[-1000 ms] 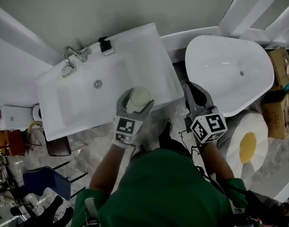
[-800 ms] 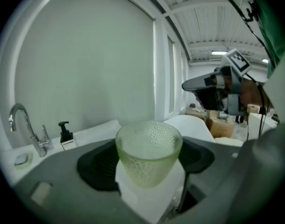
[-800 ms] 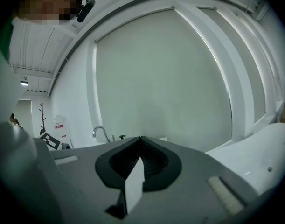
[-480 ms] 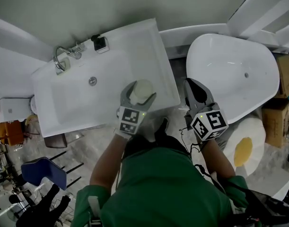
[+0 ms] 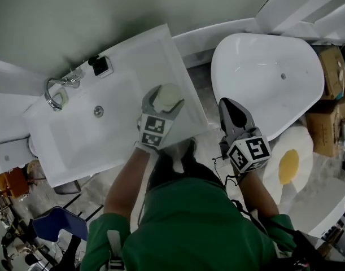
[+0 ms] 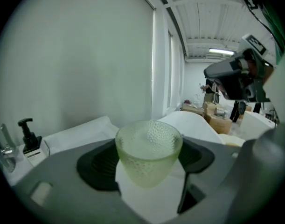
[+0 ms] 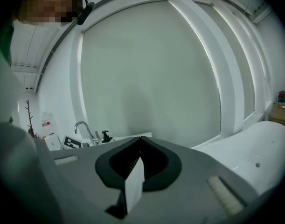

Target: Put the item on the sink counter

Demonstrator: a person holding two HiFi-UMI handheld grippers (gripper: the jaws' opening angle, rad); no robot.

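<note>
A pale green, dimpled glass cup sits upright between the jaws of my left gripper, which is shut on it. In the left gripper view the cup fills the space between the dark pads. It hangs over the flat right-hand strip of the white sink counter, beside the basin. My right gripper is shut with nothing in it. It hovers over the gap between the counter and the bathtub, and its jaw tips meet in the right gripper view.
A chrome faucet and a black pump dispenser stand at the counter's back. A white bathtub lies to the right, with cardboard boxes beyond it and an egg-shaped mat below. A blue chair is at lower left.
My left gripper carried the cup from the counter's front edge further in over its right-hand strip. The right gripper shifted only slightly, still beside the tub.
</note>
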